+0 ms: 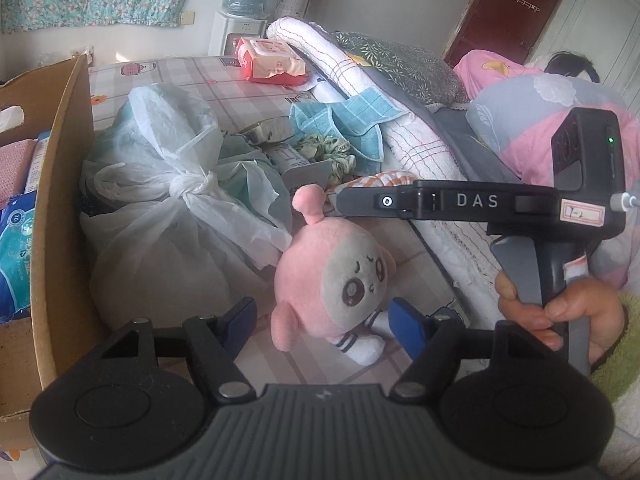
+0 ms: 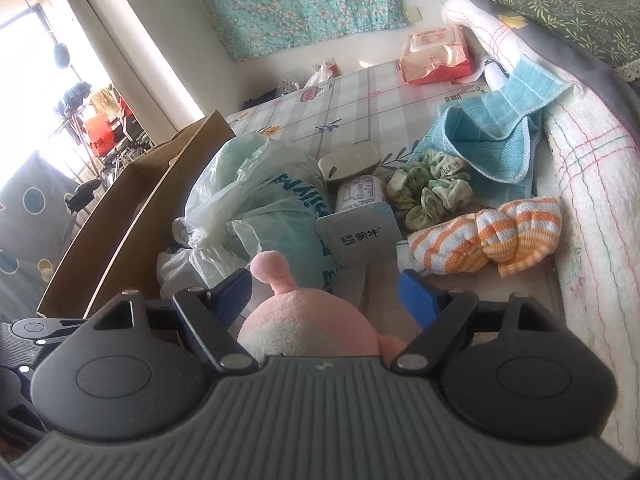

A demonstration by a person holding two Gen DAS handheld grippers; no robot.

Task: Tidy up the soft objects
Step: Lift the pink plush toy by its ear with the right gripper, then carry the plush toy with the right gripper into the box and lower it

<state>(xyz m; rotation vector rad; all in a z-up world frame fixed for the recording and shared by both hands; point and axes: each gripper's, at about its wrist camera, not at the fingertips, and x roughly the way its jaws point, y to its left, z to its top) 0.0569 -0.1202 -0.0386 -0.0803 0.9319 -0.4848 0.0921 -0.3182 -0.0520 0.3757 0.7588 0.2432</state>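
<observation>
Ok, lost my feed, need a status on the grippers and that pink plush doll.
Left gripper open, right gripper open, both straddling pink plush doll, no grip. Doll lying on bed. Tied plastic bag alongside.

White letters "DAS" stand on the black body of the right tool [image 1: 334,202], with a small handwritten label beside them that is too blurred to read. Chinese characters "蒙牛" are printed on the foil lid of a yoghurt cup [image 2: 357,237]. Large blue lettering on a plastic bag [image 2: 280,216] shows upside down and cannot be read whole.
</observation>
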